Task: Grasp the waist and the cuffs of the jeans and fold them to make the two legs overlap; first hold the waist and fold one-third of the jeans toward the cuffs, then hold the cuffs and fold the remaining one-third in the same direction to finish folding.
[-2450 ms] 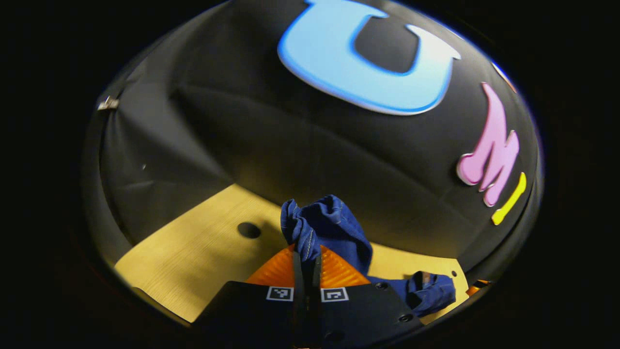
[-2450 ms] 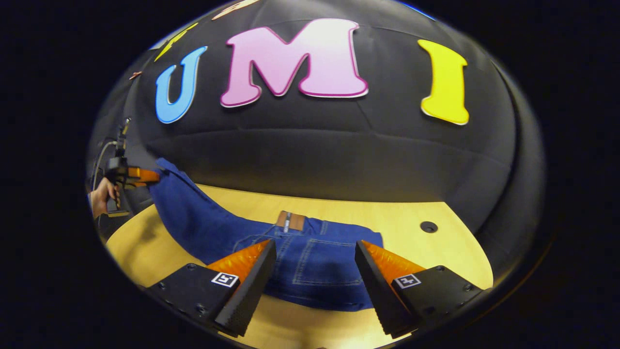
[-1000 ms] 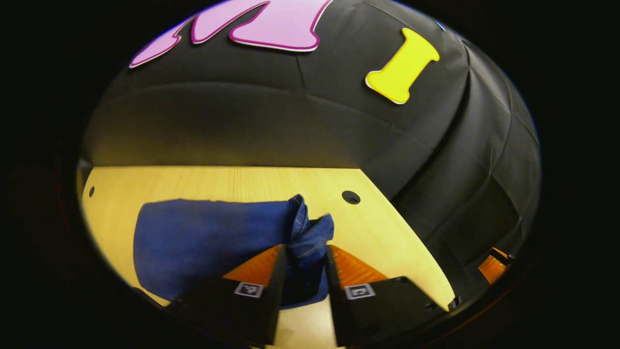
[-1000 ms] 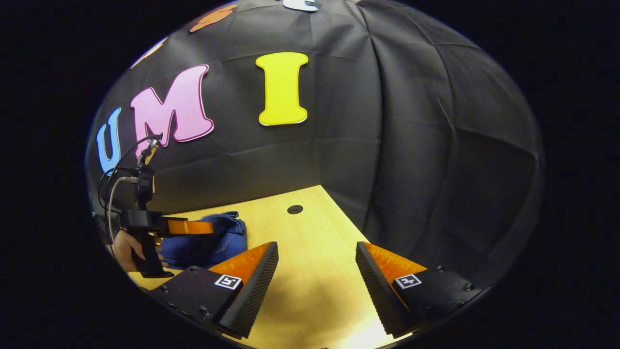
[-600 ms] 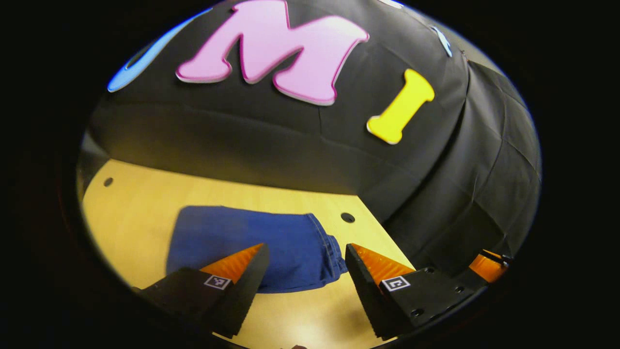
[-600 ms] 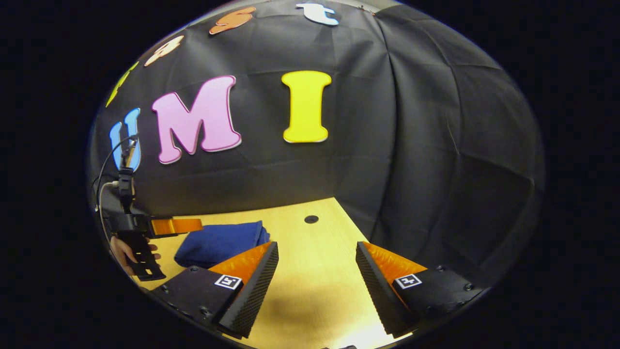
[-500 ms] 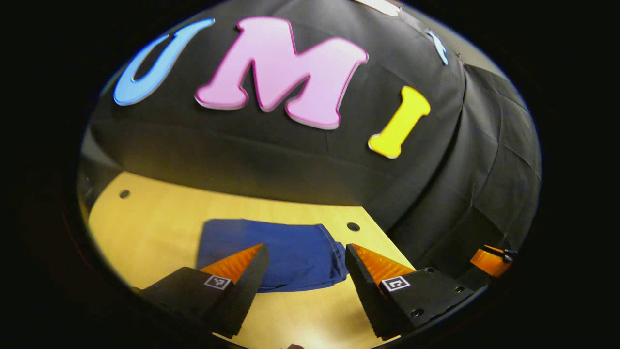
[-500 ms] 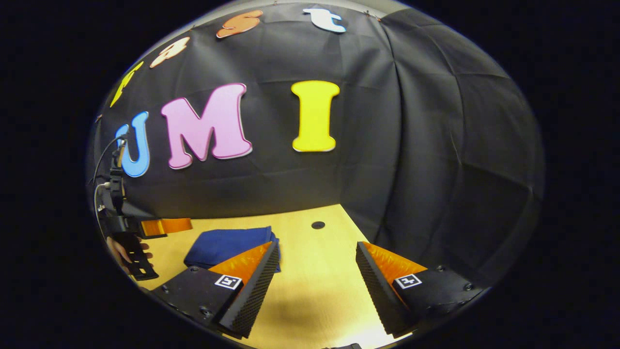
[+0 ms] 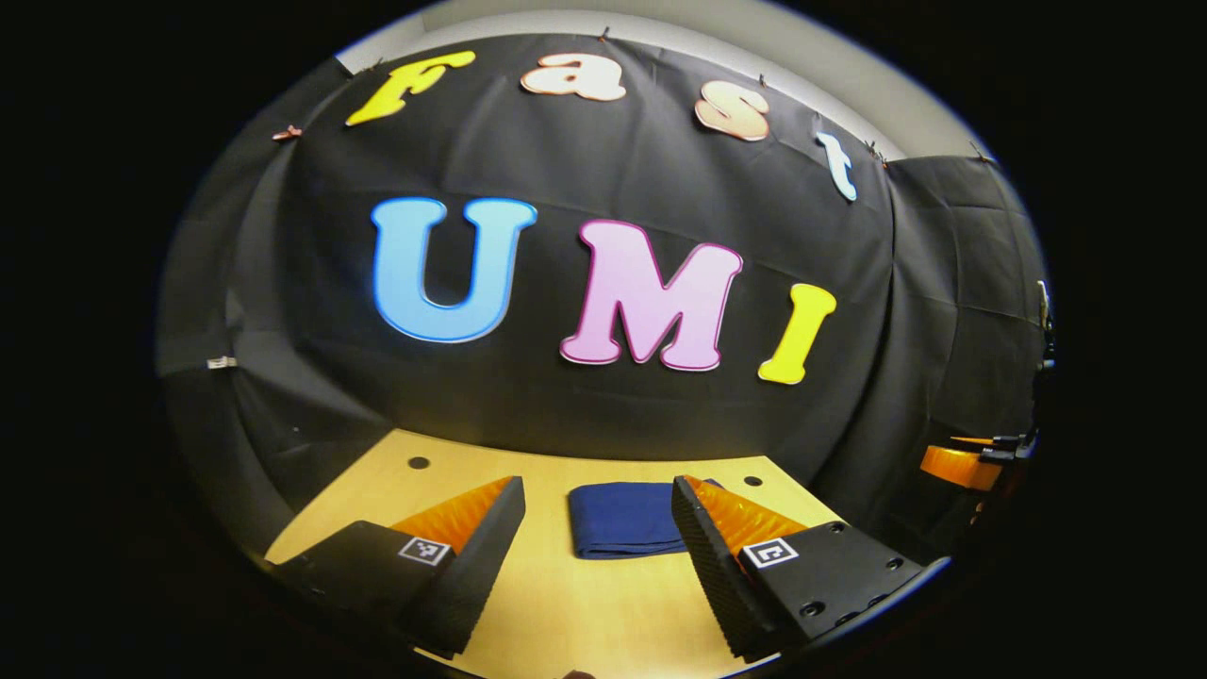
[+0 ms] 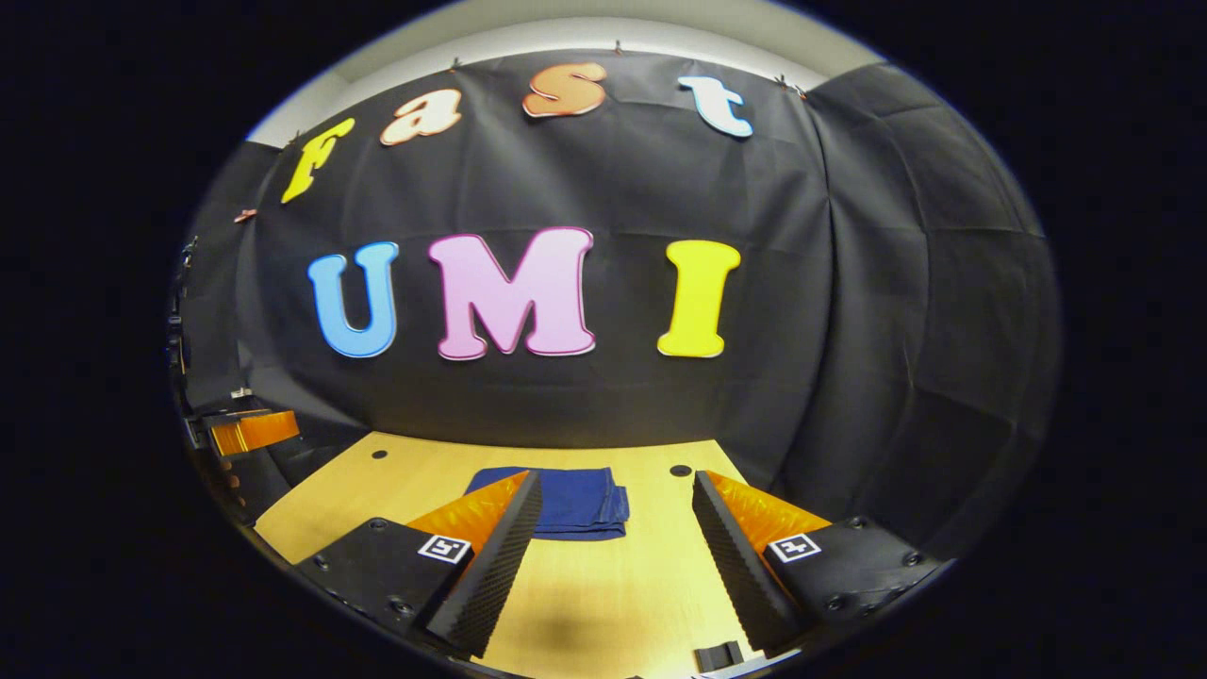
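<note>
The left gripper [image 9: 596, 542] is seen in the left gripper view with its two fingers spread wide apart and nothing held between them; it is raised above the table [image 9: 603, 613] and is not in contact with any object. The right gripper [image 10: 615, 552] is seen in the right gripper view in the same condition: its fingers are parted, the space between them is unoccupied, and no part of it touches the cloth. The jeans [image 9: 622, 520] are located on the wooden table, folded into a compact, flat, rectangular stack of dark blue denim. In the left gripper view the stack lies beyond the fingertips, with its right portion hidden behind the right-hand finger [image 9: 726, 556] of that gripper. In the right gripper view the jeans [image 10: 580, 504] lie beyond the fingertips and toward the left-hand finger [image 10: 486, 552], which covers the left portion of the stack; layered edges are visible along the right side of the stack. The stack is positioned toward the far edge of the table, near the black cloth wall [image 9: 613, 415] of the booth. Small round holes [image 9: 419, 463] are visible in the tabletop near its far corners, one of them [image 10: 680, 470] just beside the right end of the stack. The other gripper can be made out at the edge of each view, well apart from the jeans; whether its fingers are parted cannot be determined there.
</note>
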A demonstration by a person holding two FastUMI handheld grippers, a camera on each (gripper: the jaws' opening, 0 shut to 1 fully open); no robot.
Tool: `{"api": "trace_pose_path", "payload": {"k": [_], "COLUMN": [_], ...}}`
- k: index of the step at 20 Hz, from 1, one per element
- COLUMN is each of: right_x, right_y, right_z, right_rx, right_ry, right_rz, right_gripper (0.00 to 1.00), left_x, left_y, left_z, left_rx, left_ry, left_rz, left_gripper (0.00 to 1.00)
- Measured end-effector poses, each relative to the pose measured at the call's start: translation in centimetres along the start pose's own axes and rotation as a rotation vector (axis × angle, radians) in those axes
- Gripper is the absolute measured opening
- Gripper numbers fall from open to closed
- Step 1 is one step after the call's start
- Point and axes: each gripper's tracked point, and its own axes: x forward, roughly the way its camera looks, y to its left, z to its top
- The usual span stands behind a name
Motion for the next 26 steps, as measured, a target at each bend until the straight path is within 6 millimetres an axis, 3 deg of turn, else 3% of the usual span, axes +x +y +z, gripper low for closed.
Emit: {"api": "trace_pose_path", "payload": {"k": [3, 7, 10, 13, 16, 17, 18, 26], "right_x": [-2.6, -5.6, -6.9, -6.7, -6.4, -6.3, -6.2, -5.9], "right_y": [1.9, 4.2, 5.6, 6.8, 7.6, 7.9, 8.1, 9.6], "right_z": [-0.3, -2.5, -4.0, -3.3, -2.2, -2.0, -1.9, -1.7], "right_rx": [0.0, -0.022, -0.01, -0.013, -0.005, 0.002, 0.007, 0.024], "right_ry": [-0.036, -0.019, 0.022, 0.015, -0.02, -0.029, -0.034, -0.034], "right_rz": [0.002, 0.003, 0.016, 0.033, 0.049, 0.054, 0.058, 0.099], "right_gripper": [0.97, 0.98, 0.98, 0.97, 0.98, 0.86, 0.97, 0.97], "left_x": [-5.1, -8.8, -9.4, -8.3, -8.7, -9.0, -9.0, -8.2], "left_y": [2.6, 3.4, 2.9, 2.5, 2.7, 2.8, 2.8, 2.7], "left_z": [-0.9, -2.6, -3.4, -2.9, -2.1, -1.8, -1.7, -2.2], "left_rx": [0.021, 0.002, -0.024, -0.016, 0.018, 0.03, 0.041, 0.078], "left_ry": [-0.022, -0.046, -0.015, -0.016, -0.041, -0.044, -0.044, -0.032], "left_rz": [0.055, 0.08, 0.062, 0.039, 0.018, 0.011, 0.005, 0.008], "left_gripper": [0.97, 0.97, 0.96, 0.97, 0.96, 0.96, 0.96, 0.97]}}
